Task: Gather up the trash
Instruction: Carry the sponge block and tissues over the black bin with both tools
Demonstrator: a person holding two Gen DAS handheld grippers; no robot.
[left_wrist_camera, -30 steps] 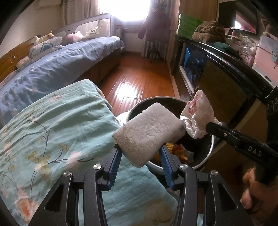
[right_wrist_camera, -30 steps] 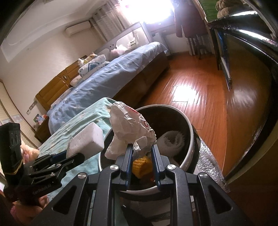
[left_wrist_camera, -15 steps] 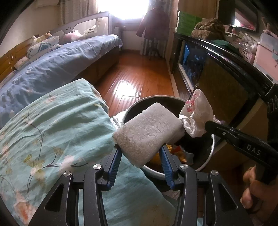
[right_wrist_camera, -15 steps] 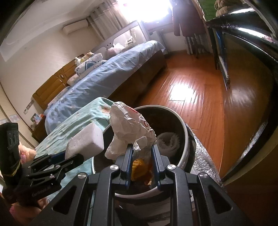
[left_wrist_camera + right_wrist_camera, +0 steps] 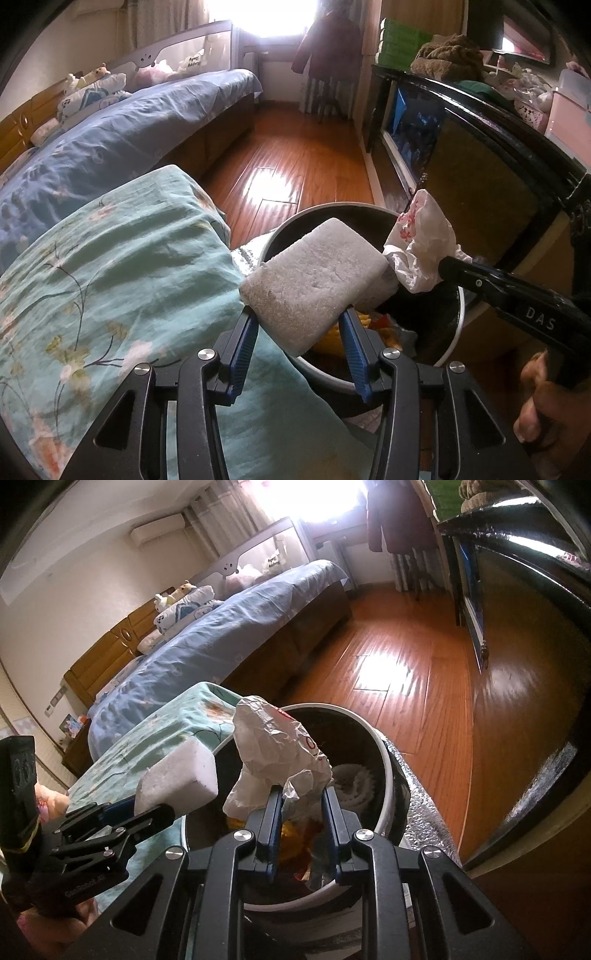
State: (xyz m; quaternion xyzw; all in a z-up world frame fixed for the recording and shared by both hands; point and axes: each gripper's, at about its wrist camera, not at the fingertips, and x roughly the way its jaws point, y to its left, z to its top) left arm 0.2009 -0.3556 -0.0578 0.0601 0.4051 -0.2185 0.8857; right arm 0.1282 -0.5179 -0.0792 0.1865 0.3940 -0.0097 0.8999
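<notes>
My left tongs (image 5: 297, 328) pinching a white rectangular foam block (image 5: 317, 282) at frame centre, my right tongs (image 5: 301, 805) clamping a crumpled white paper wrapper (image 5: 275, 749), both above the round white-rimmed trash bin (image 5: 384, 746) lower centre

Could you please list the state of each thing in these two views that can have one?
Left tongs: shut on the white sponge.
White sponge: held above the bin's rim.
Right tongs: shut on the crumpled wrapper.
Crumpled wrapper: held over the bin.
Trash bin: open, partly filled with trash.
</notes>
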